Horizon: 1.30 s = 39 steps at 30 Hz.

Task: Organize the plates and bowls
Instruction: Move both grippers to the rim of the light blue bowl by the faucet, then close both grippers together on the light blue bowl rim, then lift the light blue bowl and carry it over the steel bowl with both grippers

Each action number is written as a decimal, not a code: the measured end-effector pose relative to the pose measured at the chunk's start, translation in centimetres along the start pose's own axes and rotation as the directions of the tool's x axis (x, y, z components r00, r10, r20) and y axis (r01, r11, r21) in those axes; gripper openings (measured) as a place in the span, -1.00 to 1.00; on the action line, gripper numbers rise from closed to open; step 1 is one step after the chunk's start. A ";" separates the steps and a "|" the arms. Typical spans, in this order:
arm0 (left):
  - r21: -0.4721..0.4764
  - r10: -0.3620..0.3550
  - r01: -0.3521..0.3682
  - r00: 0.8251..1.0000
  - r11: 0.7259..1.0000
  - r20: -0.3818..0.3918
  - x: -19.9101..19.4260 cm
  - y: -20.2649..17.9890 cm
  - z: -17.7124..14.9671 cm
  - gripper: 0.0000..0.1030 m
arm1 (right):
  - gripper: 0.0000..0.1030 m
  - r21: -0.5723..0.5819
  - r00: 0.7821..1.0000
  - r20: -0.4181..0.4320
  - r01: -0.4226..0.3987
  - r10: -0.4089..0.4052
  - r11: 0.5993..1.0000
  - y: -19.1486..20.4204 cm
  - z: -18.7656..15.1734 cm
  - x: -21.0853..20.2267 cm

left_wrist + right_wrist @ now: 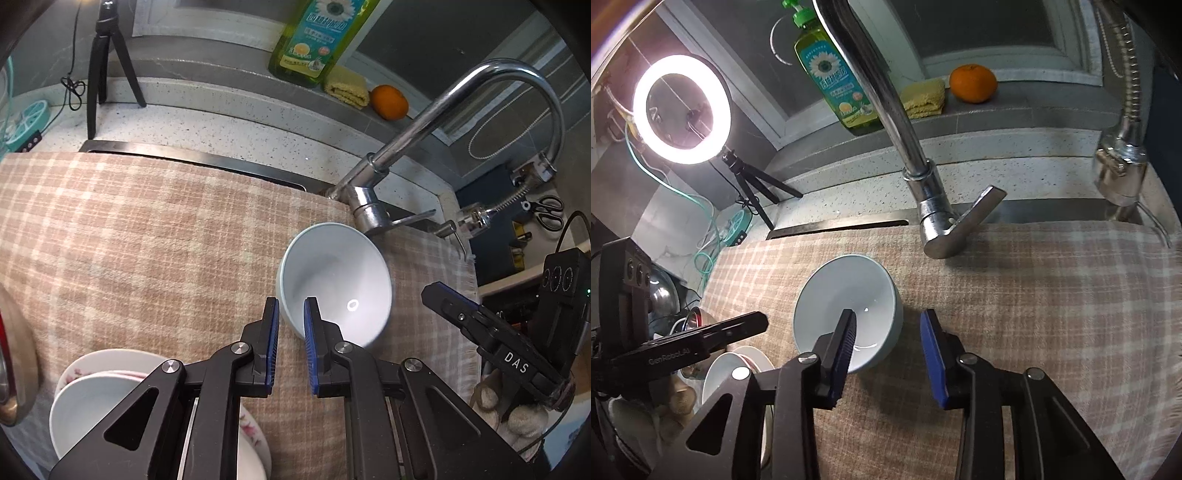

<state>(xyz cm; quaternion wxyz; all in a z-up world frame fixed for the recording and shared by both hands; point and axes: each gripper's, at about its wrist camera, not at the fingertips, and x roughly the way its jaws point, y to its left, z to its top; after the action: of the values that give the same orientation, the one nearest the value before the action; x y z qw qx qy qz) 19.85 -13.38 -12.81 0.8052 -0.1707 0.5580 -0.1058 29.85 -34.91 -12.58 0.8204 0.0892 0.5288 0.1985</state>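
Pale-blue bowl [334,284]: one, empty, frame centre, on checked cloth [147,236]
Stack: white bowl [92,410] in floral plate [255,432], lower left
Left gripper [291,339]: jaws nearly together, holding nothing
Right gripper [890,354]: jaws apart; bowl's rim between them, untouched

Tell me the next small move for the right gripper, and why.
Probably ease the right gripper down onto the pale blue bowl's near rim and close: its fingers straddle that rim without pinching, and the bowl sits alone on the checked cloth.
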 end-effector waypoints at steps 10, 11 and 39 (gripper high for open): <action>-0.028 0.018 -0.020 0.998 0.999 -0.065 2.7 0.7 1.4 -0.78 | -0.59 0.107 0.992 -0.094 -0.072 0.082 0.992 -1.7 1.2 3.4; -0.027 0.016 -0.018 0.997 0.999 -0.070 2.9 0.6 1.5 -0.78 | -0.60 0.118 0.991 -0.098 -0.078 0.090 0.990 -1.9 1.3 3.6; -0.003 0.021 -0.021 0.995 1.000 -0.101 4.7 0.4 2.3 -0.89 | -0.85 0.167 0.981 -0.161 -0.077 0.104 0.983 -2.5 1.8 5.9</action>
<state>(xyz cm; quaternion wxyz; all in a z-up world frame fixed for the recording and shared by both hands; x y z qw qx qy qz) 23.65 -14.31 -16.31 0.7768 -0.1608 0.5998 -0.1049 34.19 -34.59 -17.61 0.7528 0.1617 0.6061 0.1996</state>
